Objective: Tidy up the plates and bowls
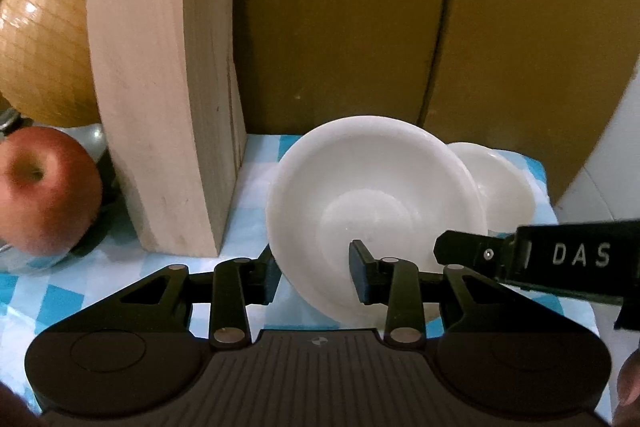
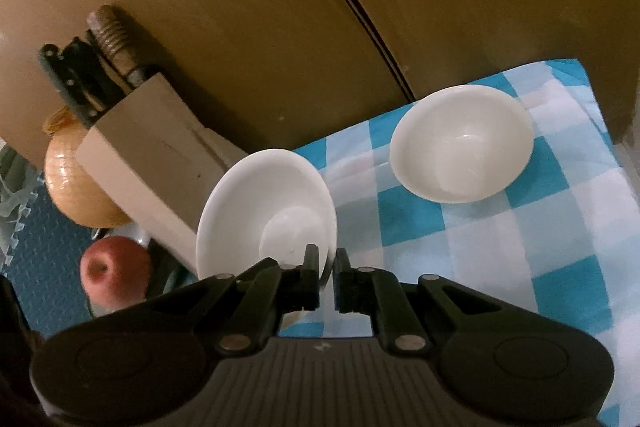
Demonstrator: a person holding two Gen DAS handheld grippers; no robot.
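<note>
A blue-checked cloth covers the tabletop before a brown wall; left to right stand one onion, one apple, one knife block; two white dishes: a tilted plate off the cloth, gripped by left tongs and right tongs closed on its rim; only the right view shows the bowl whole, resting on the cloth well right.
</note>
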